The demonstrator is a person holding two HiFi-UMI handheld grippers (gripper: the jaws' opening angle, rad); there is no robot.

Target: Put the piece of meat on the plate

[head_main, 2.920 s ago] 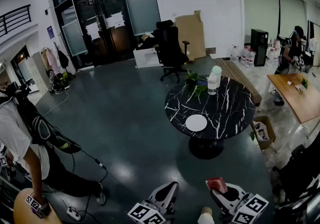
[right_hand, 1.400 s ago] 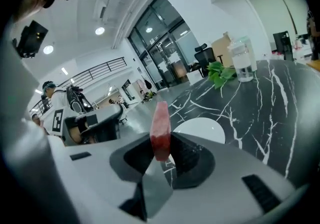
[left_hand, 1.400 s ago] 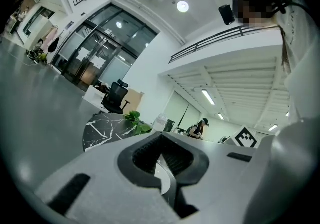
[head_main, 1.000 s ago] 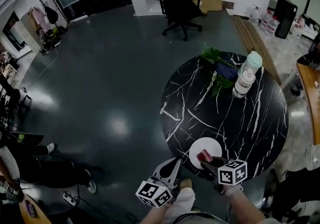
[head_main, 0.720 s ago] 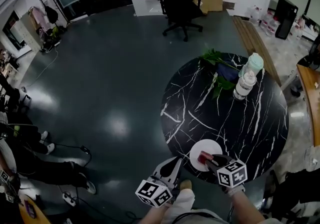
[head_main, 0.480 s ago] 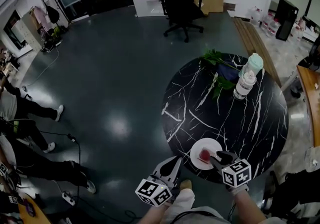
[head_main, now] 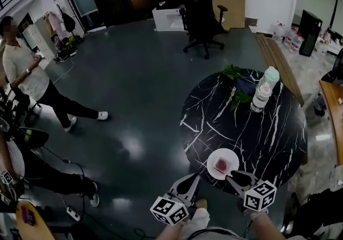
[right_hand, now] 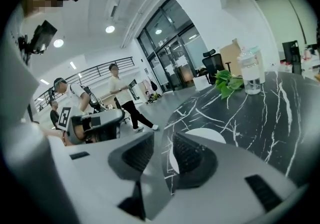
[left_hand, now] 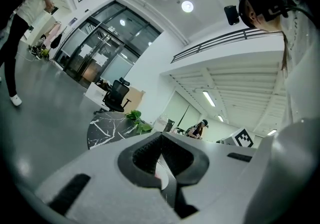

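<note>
The red piece of meat (head_main: 221,165) lies on the round white plate (head_main: 232,157) at six o'clock on the black marble worktop (head_main: 268,132), so the task looks done. The right gripper (head_main: 237,177) is apart and empty, and the left gripper (head_main: 185,181) is together.

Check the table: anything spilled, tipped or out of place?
Nothing stands out. The meat lies on the plate, which sits flat near the edge of the table, fully on it. The bottle stands upright beside the plant. No spills visible.
</note>
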